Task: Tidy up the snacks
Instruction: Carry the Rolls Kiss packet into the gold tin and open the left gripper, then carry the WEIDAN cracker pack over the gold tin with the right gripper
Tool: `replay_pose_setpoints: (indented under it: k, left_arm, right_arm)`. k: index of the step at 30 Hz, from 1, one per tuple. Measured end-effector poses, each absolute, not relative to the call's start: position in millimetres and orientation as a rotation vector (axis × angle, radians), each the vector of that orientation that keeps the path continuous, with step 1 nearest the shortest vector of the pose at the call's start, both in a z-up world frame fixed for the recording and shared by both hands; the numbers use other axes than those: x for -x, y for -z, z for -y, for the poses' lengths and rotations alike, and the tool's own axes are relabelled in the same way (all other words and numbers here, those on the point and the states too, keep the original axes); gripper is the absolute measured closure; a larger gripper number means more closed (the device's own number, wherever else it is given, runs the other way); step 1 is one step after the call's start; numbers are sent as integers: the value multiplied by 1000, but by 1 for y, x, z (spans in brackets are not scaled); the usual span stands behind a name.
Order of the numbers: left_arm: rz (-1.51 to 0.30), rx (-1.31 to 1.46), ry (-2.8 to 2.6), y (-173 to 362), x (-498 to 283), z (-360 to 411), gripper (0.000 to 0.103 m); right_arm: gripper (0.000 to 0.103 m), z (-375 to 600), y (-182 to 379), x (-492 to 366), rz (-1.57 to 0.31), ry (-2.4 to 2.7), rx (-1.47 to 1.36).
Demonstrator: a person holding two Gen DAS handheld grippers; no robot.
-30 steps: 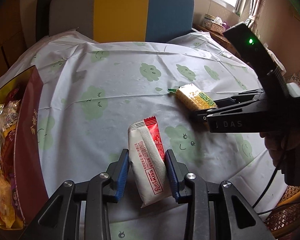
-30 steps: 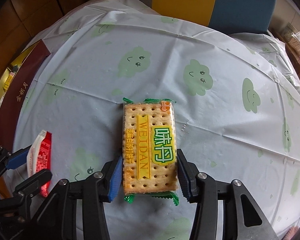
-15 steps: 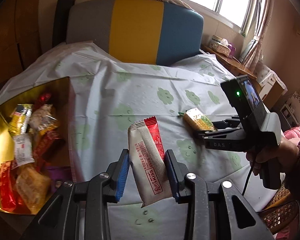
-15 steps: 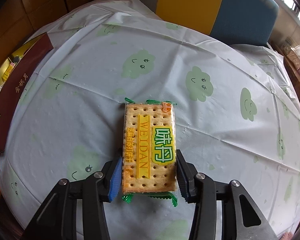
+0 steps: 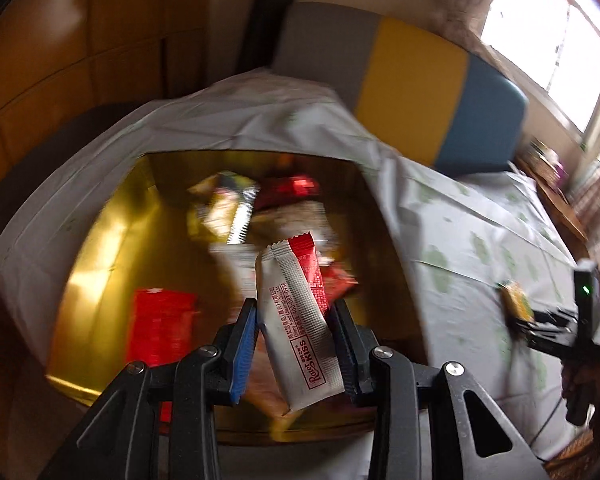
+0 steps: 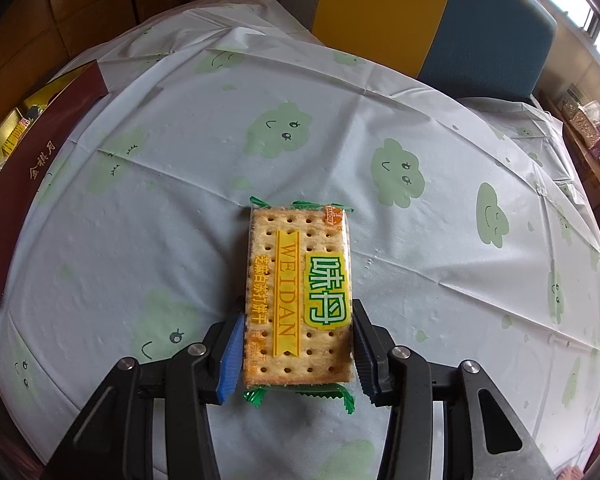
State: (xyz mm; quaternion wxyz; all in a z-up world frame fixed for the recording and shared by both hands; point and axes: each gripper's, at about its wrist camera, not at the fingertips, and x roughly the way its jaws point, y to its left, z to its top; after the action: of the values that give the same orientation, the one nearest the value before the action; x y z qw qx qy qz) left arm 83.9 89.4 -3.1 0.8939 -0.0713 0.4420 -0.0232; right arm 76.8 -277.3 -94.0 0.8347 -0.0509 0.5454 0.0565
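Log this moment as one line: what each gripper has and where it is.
left gripper: shut on white-and-red snack packet, over gold box | right gripper: shut on cracker pack, on tablecloth

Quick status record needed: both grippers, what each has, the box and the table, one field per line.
left gripper: shut on the red and white Rice Kiss packet, held in the air over the box
right gripper: shut on the cracker packet, which lies flat on the tablecloth
gold box: open, on the table, with several snack packets inside, blurred
box outer wall: dark red, at the table's left edge in the right wrist view
loose snacks on cloth: only the cracker packet visible
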Motion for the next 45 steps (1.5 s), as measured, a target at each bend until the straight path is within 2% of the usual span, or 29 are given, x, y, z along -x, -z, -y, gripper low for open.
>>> replay_pose_setpoints:
  k: [9,14,30,45]
  left_arm:
    - [-1036,197,-65,38,-123,-144,64]
    - [-1058,185,-103,49,-128,-145,56]
    - [-907,102,-132,14,-89,-124,55]
    - [-838,94,-107,-14,-56,-118,55]
  right_arm:
    - [56,278,94,-78,-1152,-111,120]
    - [56,278,94,-78,-1150,-111,125]
    - [56,269,94,-70,-1119,-107,198]
    - [56,265,91,-64,-1112,-101,202]
